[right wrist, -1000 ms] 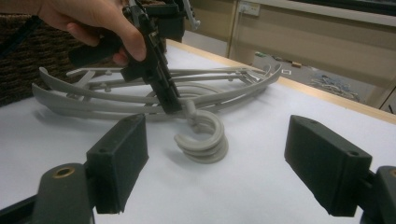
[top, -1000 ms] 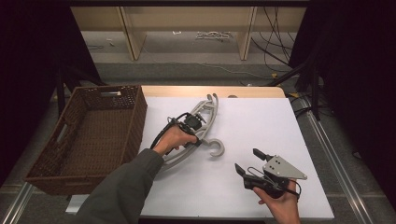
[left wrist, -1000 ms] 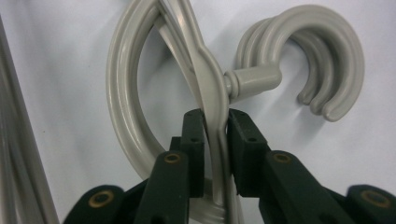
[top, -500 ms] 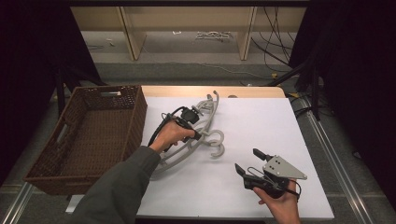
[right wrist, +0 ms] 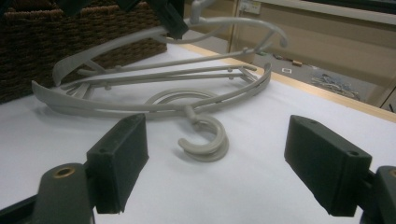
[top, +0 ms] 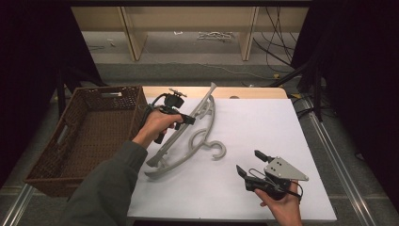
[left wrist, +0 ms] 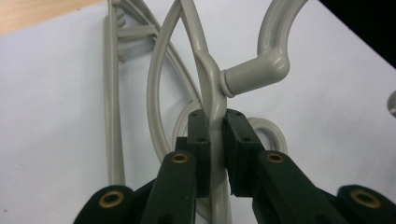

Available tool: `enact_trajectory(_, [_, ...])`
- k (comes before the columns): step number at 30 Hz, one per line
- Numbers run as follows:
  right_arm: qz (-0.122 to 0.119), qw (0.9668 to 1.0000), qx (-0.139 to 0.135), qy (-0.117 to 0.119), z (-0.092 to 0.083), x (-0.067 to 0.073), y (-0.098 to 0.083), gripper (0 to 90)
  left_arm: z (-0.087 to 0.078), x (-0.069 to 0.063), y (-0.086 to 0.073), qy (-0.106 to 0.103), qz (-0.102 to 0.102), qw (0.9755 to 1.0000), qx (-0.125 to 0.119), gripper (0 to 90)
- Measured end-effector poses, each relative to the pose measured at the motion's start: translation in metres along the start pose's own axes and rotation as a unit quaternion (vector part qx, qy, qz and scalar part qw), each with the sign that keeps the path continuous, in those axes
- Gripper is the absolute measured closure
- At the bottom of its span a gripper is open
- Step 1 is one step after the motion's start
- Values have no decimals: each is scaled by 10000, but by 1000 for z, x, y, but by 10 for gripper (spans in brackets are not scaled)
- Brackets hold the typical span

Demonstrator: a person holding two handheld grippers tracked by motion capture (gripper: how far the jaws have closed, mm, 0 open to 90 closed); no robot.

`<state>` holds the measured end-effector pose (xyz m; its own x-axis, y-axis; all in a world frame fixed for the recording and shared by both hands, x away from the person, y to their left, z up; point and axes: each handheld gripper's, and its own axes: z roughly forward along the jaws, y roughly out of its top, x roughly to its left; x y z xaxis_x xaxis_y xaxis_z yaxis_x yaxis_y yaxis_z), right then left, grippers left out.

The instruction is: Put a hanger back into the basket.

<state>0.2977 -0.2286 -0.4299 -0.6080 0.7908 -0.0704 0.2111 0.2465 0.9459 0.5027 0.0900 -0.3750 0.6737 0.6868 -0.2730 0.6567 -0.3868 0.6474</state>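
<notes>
Several grey plastic hangers (top: 205,113) lie stacked on the white table (top: 263,122). My left gripper (top: 189,119) is shut on the top hanger (left wrist: 208,88), its pads (left wrist: 200,135) pinching the thin arch just below the hook's neck (left wrist: 252,72). That hanger hangs tilted above the others, one end still low. In the right gripper view the lifted hanger (right wrist: 140,39) arches over the rest, and a curled hook (right wrist: 205,140) rests on the table in front. My right gripper (top: 249,161) stands open near the front right, nothing between its jaws (right wrist: 224,158).
A dark wicker basket (top: 108,91) stands at the table's left edge, close beside the left hand; it also shows as the basket (right wrist: 70,28) behind the hangers. Wooden shelving (top: 188,21) and cables lie on the floor beyond the far edge.
The left gripper has risen and drifted toward the far left with one hanger in its jaws, pulling that hanger up off the pile. The right gripper has stayed still.
</notes>
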Motion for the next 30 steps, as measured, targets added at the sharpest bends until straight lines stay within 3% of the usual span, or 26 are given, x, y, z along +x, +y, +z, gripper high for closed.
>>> enact_trajectory(5, [3,10000,0,-9,0,0,0,225,-12,1,5,-59,-176,9994,-291,815])
enact_trajectory(8, [-5,10000,-12,1,0,-1,0,225,-16,0,7,-68,-150,9993,-340,815])
enact_trajectory(12, [-7,10000,-35,-28,0,-1,0,225,-31,-3,14,-86,-159,9979,-621,816])
enact_trajectory(24, [-75,9999,-72,-53,0,-2,0,225,-72,-10,23,-98,-11,9959,-905,816])
enact_trajectory(25, [11,10000,-14,-9,0,0,0,225,-81,-12,24,-120,27,9952,-968,816])
enact_trajectory(30, [-46,10000,-28,-24,1,0,0,225,-98,-17,26,-141,142,9935,-1124,817])
